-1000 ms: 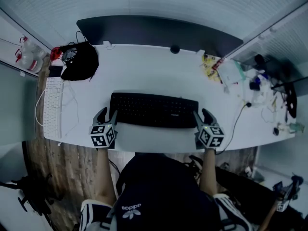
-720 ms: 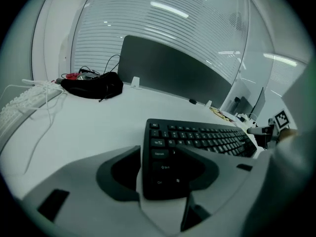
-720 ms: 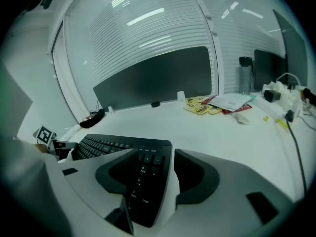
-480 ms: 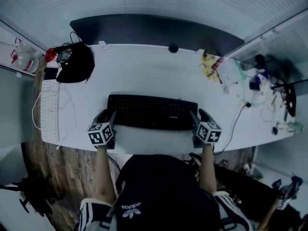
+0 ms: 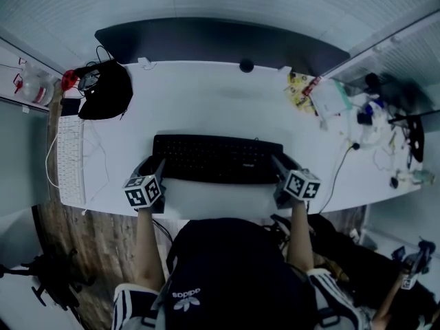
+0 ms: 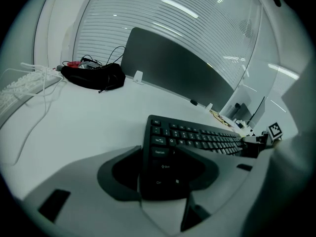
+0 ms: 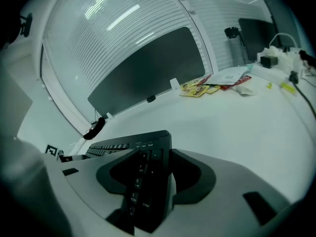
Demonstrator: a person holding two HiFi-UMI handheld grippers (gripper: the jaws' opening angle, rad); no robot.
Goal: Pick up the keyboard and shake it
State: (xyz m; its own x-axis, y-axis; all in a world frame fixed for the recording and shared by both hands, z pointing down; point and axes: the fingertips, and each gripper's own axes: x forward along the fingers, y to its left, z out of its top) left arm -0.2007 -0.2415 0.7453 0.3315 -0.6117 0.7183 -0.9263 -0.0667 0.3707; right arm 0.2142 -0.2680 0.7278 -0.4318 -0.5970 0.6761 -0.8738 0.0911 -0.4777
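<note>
Left hand-held gripper point(image 6: 159, 152) and right hand-held gripper point(image 7: 154, 156) straddle the keyboard's point(image 5: 217, 158) ends, jaws apart, the right's just narrowing, so I clamp both evenly before lifting.

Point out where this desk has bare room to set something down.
Widest bare patch: between the black keyboard and the dark partition, from the black bag across to the snack packets. A narrow strip lies in front of the keyboard. Crowded: the right end's papers and cables, the left edge's white keyboard.
</note>
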